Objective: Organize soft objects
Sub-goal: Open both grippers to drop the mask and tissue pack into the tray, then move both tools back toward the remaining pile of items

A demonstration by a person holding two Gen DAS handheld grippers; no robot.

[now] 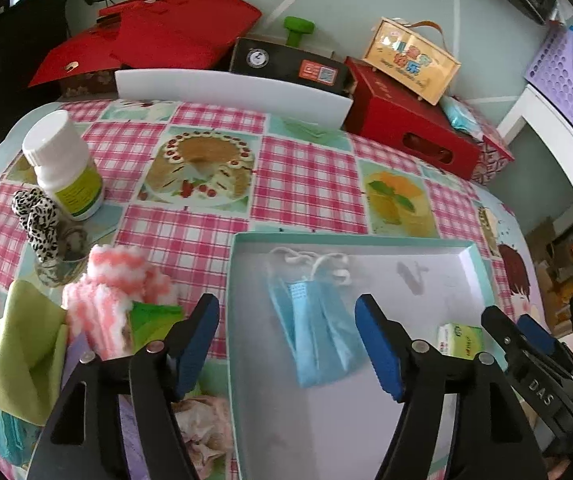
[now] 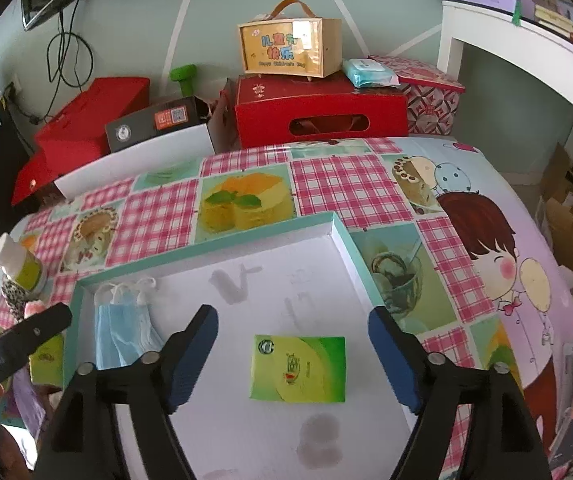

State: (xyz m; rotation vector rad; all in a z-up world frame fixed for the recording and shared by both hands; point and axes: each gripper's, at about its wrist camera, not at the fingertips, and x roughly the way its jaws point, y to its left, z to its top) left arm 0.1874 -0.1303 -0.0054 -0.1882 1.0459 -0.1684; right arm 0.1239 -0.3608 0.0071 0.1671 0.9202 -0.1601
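A shallow white box with a teal rim (image 1: 342, 237) (image 2: 214, 245) lies on the tablecloth. A folded blue face mask (image 1: 314, 332) (image 2: 124, 330) rests inside it at the left. My left gripper (image 1: 288, 344) hovers open above the mask, pads apart and not touching it. A green tissue pack (image 2: 297, 369) (image 1: 460, 340) lies flat in the box, and my right gripper (image 2: 293, 356) stands open over it with nothing gripped. Left of the box wait a pink-and-white fluffy cloth (image 1: 114, 296), a light green cloth (image 1: 10, 352) and a leopard-print scrunchie (image 1: 38, 216).
A white pill bottle (image 1: 64, 164) stands at the table's left by a small glass jar (image 1: 62, 256). Red boxes (image 2: 318, 110), a black box (image 1: 290, 66) and a yellow gift case (image 2: 286, 50) line the far edge. Crumpled pink paper (image 1: 206, 424) lies near me.
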